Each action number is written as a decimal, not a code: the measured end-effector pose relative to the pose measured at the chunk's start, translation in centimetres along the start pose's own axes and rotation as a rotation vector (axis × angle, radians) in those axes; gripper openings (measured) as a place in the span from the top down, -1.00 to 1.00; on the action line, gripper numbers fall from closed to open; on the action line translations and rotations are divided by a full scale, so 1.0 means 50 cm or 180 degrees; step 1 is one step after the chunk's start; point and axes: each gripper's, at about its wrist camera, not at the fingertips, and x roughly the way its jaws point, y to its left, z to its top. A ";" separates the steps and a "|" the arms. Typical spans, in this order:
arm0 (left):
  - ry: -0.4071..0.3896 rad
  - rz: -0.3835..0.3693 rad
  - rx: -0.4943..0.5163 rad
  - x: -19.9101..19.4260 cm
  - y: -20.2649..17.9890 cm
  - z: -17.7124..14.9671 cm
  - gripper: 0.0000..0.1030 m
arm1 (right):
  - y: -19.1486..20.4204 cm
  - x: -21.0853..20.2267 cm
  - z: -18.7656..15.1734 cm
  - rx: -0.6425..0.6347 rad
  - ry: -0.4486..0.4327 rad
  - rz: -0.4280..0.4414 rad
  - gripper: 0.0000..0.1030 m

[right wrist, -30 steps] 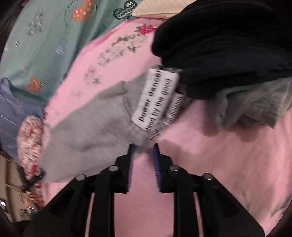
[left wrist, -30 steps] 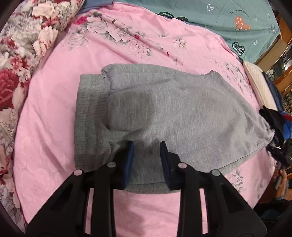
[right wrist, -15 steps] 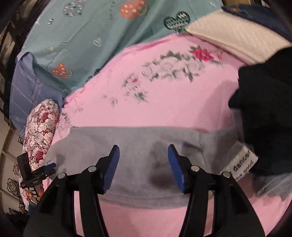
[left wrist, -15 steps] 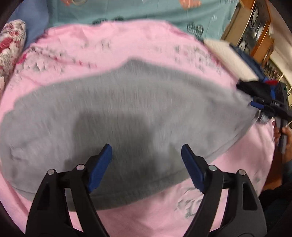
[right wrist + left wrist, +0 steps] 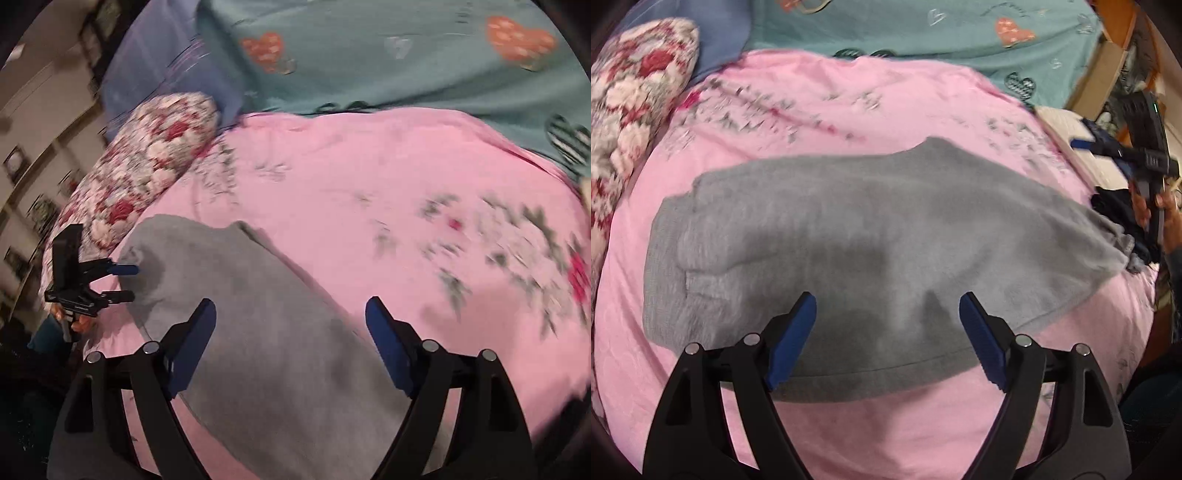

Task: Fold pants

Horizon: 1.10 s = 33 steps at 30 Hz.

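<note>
Pants (image 5: 871,236), grey and folded, lie flat on pink sheet (image 5: 886,435); left gripper (image 5: 888,339) and right gripper (image 5: 290,345) gape wide, empty.

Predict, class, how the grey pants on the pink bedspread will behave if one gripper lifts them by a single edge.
The grey pants would probably droop, not hold shape: they lie limp, following the pink bedspread. The fleecy-looking knit likely grips well. Being folded over, the layers may slide apart.

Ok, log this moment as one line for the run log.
left gripper: open, empty, over pants | right gripper: open, empty | gray pants: folded lengthwise, flat on pink bedspread | cross fold: not yet done
</note>
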 end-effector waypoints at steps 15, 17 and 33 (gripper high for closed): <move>0.0046 0.0115 -0.0106 0.013 0.029 -0.007 -0.62 | 0.057 0.299 0.107 -0.0895 0.1076 0.1220 -0.62; 0.0045 0.0133 -0.0109 0.014 0.029 -0.005 -0.63 | 0.063 0.308 0.107 -0.0981 0.1126 0.1152 -0.62; 0.0000 0.0492 -0.0113 0.018 0.045 0.011 -0.68 | 0.075 0.411 0.163 -0.0280 0.1006 0.1616 -0.49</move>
